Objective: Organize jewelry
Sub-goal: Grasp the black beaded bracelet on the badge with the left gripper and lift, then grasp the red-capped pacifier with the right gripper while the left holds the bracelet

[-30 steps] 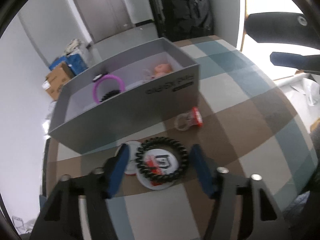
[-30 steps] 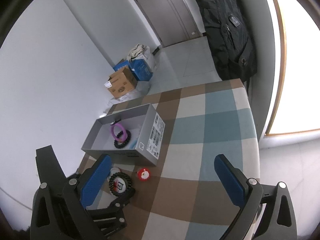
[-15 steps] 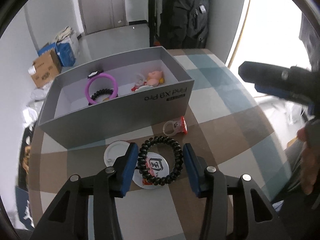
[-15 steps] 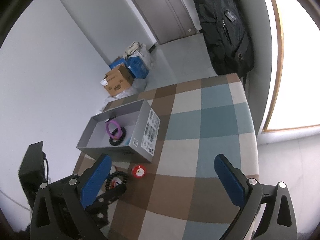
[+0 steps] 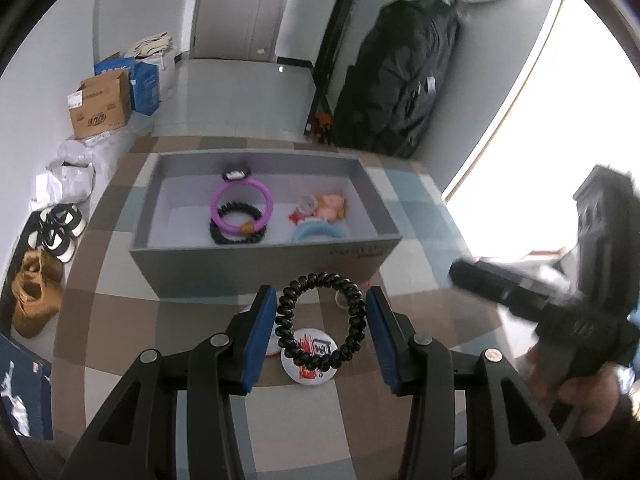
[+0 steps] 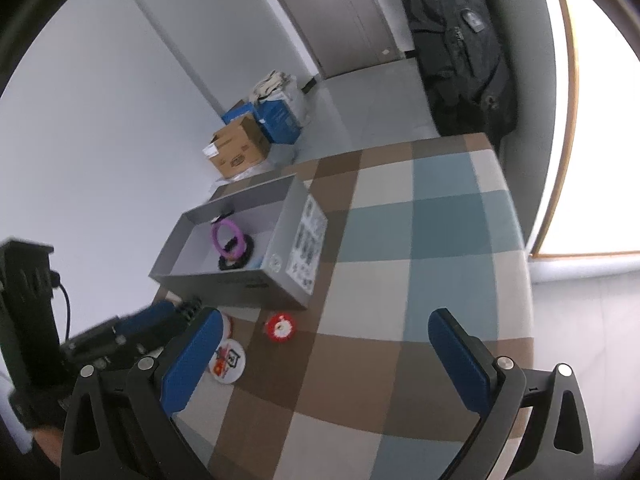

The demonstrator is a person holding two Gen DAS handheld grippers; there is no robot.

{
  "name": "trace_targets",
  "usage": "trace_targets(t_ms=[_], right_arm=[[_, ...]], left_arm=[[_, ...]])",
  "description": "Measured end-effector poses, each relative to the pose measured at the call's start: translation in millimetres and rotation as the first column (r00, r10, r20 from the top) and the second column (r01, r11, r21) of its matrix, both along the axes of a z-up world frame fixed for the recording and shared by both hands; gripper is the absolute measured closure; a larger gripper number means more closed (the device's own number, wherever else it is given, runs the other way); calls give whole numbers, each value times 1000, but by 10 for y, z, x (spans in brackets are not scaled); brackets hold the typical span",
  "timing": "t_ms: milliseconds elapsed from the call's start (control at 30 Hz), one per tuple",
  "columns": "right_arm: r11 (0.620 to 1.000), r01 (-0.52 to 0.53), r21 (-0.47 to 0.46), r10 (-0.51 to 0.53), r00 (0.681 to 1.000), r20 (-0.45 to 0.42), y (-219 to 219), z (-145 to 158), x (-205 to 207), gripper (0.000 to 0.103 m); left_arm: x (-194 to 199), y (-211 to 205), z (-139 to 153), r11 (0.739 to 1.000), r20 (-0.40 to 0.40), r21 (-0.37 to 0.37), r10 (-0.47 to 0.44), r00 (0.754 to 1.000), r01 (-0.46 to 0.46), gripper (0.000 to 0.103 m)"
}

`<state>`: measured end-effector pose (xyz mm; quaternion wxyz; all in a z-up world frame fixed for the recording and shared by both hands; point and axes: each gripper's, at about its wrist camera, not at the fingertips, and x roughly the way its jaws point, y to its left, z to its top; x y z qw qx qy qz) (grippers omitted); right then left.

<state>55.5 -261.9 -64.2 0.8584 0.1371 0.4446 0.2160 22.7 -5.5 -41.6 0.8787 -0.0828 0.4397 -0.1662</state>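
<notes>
My left gripper (image 5: 321,296) is shut on a black spiral bracelet (image 5: 357,320), which it holds just above a round white badge (image 5: 316,354) on the checked table. Close behind stands the open grey box (image 5: 264,264). Inside it lie a purple ring (image 5: 216,204), a black bracelet (image 5: 224,236), a blue ring (image 5: 318,232) and a pink figure (image 5: 332,206). My right gripper (image 6: 326,320) hangs open over the cloth, nothing between its pads. A red Santa ring (image 6: 281,327) lies in front of the box (image 6: 240,284).
A second white badge (image 6: 228,324) lies beside the first. Shoes (image 5: 60,228) and cardboard boxes (image 5: 100,108) sit on the floor to the left. A black coat (image 5: 400,80) hangs behind the table. The table's edge runs along the right, by the window.
My left gripper's pads closed on the black bracelet and lifted it off the badge, rolling level and moving toward the box. The right gripper stayed nearly still.
</notes>
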Motion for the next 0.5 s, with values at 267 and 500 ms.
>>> trace_targets(t_ms=[267, 500], right_arm=[[995, -76, -61, 76, 997, 1, 303, -103, 6, 8], [990, -109, -85, 109, 994, -1, 535, -192, 42, 22]], left_arm=[[45, 207, 80, 998, 25, -50, 48, 999, -46, 62], [107, 476, 55, 987, -7, -144, 77, 997, -77, 62]])
